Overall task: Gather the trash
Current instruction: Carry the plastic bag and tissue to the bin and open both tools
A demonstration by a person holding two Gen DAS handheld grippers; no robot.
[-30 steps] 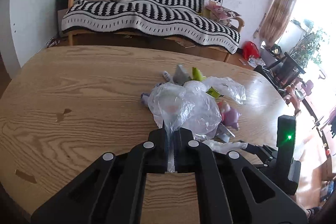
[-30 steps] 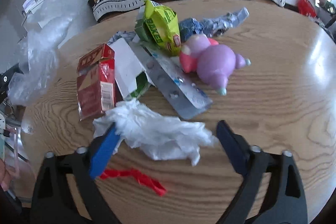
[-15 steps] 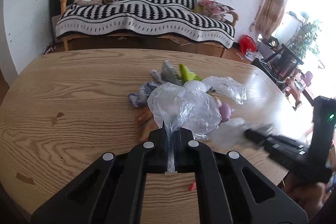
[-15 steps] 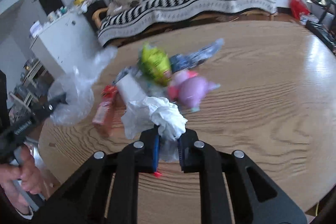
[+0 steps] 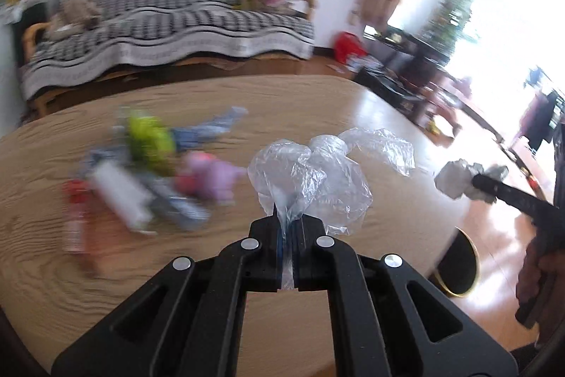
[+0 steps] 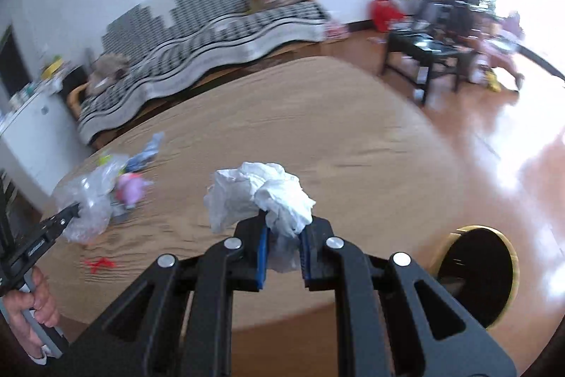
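Observation:
My left gripper (image 5: 287, 228) is shut on the neck of a crumpled clear plastic bag (image 5: 310, 179), held above the wooden table (image 5: 317, 101). My right gripper (image 6: 282, 246) is shut on a crumpled white tissue (image 6: 261, 196), lifted over the table's right end. In the left wrist view the tissue (image 5: 455, 181) hangs past the table edge. More trash lies blurred on the table: a green packet (image 5: 148, 136), a red box (image 5: 72, 214), a white box (image 5: 120, 196) and a purple toy (image 5: 212, 175). A red scrap (image 6: 99, 264) lies near the front edge.
A round black bin with a gold rim (image 6: 476, 274) stands on the floor just off the table's right end. A black low table (image 6: 423, 52) stands farther back on the shiny floor. A striped sofa (image 5: 166, 23) runs along the wall behind.
The right gripper closed on the tissue, lifted it off the table and swung right toward the table's end. The left gripper moved right too, still holding the bag.

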